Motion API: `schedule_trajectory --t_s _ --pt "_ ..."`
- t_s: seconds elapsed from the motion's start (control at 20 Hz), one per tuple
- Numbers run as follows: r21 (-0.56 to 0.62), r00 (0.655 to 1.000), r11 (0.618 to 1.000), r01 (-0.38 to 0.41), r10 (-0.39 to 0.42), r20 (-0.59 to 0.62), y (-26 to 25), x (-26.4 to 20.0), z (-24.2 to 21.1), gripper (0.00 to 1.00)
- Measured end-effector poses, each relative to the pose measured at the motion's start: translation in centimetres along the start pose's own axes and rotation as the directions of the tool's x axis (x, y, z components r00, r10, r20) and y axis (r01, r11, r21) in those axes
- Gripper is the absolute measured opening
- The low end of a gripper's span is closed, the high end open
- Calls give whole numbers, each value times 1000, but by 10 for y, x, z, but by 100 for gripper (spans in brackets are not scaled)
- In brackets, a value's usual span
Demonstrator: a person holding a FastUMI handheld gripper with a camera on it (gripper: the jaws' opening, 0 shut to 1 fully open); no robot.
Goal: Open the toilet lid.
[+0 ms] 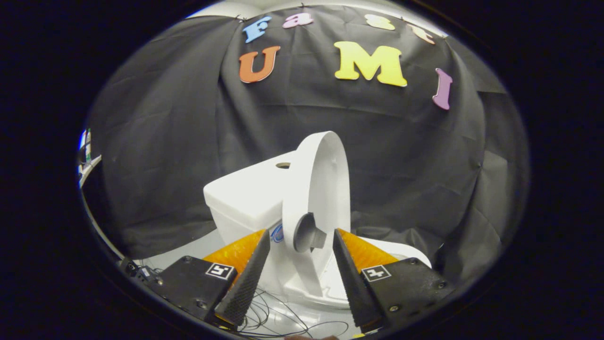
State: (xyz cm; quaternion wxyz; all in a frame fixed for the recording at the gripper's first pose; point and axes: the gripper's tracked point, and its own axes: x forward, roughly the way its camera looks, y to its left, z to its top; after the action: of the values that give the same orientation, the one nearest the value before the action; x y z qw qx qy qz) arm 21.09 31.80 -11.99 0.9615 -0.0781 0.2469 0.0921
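The gripper (302,236) has its two fingers spread wide apart, pinching nothing. Between and just ahead of the fingertips stands a white toilet lid (317,198), raised upright and seen nearly edge-on, with a grey knob (307,233) jutting from its lower part in the gap between the fingers. Behind the lid sits the white tank (247,196). The toilet bowl's rim (311,288) lies below, thin dark wires (278,316) trailing across the pale floor (188,248) near the fingers

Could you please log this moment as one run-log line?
gripper: open, fingers astride the lid | toilet lid: raised upright by tank | contact: none seen
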Motion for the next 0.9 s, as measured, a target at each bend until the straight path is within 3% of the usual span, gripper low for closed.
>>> schedule_trajectory --t_s 0.1,0.35,0.8,0.9 --pt "21 999 1000 -15 14 32 -5 -16 4 84" --pt "77 997 997 -25 20 69 -33 -55 1 99" --pt "98 981 995 -34 15 194 -85 -134 -8 100" --pt "86 977 996 -7 -11 213 -104 -147 -19 100"
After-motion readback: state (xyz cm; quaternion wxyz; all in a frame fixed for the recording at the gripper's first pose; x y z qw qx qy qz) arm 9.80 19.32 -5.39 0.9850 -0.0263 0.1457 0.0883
